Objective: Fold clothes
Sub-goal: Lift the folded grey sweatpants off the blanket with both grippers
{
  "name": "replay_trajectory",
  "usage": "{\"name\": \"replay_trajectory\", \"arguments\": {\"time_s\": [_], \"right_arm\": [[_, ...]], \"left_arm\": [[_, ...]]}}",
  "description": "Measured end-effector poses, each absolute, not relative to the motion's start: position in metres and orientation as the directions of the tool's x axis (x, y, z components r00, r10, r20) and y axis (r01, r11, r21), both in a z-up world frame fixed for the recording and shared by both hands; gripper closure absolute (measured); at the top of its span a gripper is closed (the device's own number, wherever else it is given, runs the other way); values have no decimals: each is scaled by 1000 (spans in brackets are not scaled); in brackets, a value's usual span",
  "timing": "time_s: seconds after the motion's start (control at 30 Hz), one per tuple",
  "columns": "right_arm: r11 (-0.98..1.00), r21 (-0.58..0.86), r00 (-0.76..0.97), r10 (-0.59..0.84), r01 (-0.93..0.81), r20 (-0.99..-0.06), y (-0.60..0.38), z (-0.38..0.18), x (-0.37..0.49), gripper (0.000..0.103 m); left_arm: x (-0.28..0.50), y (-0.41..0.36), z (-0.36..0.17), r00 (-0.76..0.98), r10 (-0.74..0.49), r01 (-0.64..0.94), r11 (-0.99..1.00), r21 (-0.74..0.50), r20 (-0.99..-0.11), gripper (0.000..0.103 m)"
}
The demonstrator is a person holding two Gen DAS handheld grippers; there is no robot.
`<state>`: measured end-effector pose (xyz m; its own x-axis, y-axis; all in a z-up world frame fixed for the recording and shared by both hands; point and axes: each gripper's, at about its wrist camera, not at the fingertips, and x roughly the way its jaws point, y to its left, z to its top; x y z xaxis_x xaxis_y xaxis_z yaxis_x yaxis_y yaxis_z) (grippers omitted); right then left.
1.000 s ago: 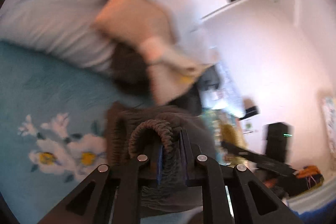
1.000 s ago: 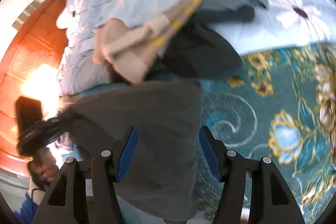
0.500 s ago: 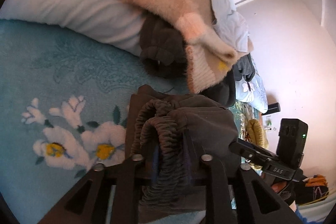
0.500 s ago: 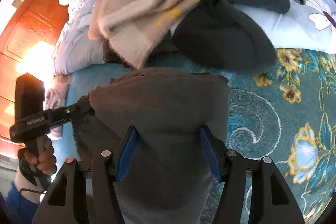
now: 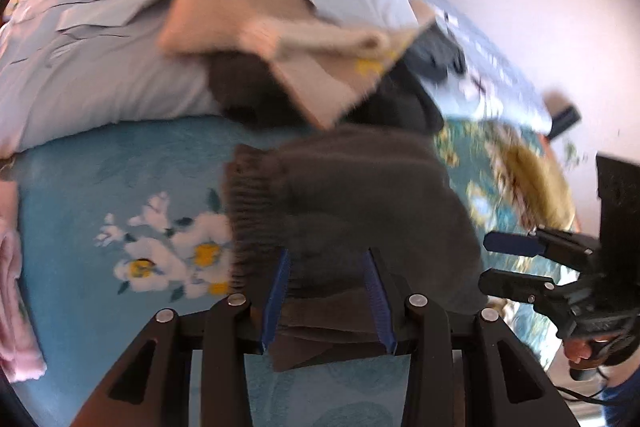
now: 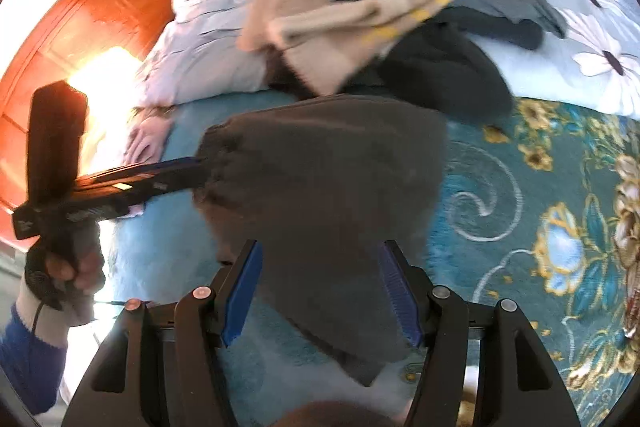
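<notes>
**Dark garment folded on bed; both sets of fingers slack around it**

The dark grey garment (image 5: 360, 195) lies folded on the teal floral bedspread (image 5: 120, 167), just in front of a heap of unfolded clothes (image 5: 304, 59) that rests against the pale quilt (image 5: 100, 39).

Handling, as judged: soft, light and limp knit, with a ribbed elastic band (image 5: 248, 203) on its left edge. It will sag and unfold if lifted by one layer. Best taken at the thick band or at a folded edge, pinching all layers together.

Left gripper (image 5: 326, 291): its jaws are opening, with the near edge of the garment between the blue pads; they appear to have let go, though blur leaves this uncertain. Right gripper (image 6: 320, 291): partly open, astride the garment's near end, pads not pressing on it.

The left wrist view alone shows the ribbed band, a pink cloth (image 5: 12, 287) at the far left, and the right gripper held off to the side. The right wrist view alone shows the wooden headboard (image 6: 80, 39), the person's left hand (image 6: 68, 267) in a blue sleeve, and the left fingers (image 6: 160, 171) reaching the garment's left edge.
</notes>
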<state>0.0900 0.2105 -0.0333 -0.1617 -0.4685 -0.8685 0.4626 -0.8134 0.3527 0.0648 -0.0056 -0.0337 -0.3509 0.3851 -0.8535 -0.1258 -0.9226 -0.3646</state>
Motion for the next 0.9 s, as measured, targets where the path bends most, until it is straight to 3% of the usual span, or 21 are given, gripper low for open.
{"name": "replay_trajectory", "arguments": {"time_s": [0.27, 0.47, 0.5, 0.57, 0.73, 0.9], "right_arm": [[-835, 400, -86, -462, 379, -883, 212, -76, 83, 41], [-817, 441, -92, -505, 372, -858, 220, -65, 81, 41], [-811, 449, -108, -519, 374, -848, 226, -60, 82, 41], [-813, 463, -140, -535, 353, -833, 240, -55, 79, 41], [-804, 562, -160, -592, 196, -790, 273, -74, 60, 31], [-717, 691, -136, -696, 91, -705, 283, -103, 44, 28]], "left_arm": [[58, -11, -65, -285, 420, -68, -906, -419, -862, 57], [72, -31, -45, -348, 493, -57, -860, -507, -797, 55], [75, -38, -42, -367, 503, -48, -850, -524, -782, 53], [78, -52, -42, -395, 510, -14, -835, -550, -764, 38], [66, -71, -68, -354, 566, 46, -784, -619, -744, 24], [47, -80, -108, -286, 661, 65, -709, -702, -694, 20]]}}
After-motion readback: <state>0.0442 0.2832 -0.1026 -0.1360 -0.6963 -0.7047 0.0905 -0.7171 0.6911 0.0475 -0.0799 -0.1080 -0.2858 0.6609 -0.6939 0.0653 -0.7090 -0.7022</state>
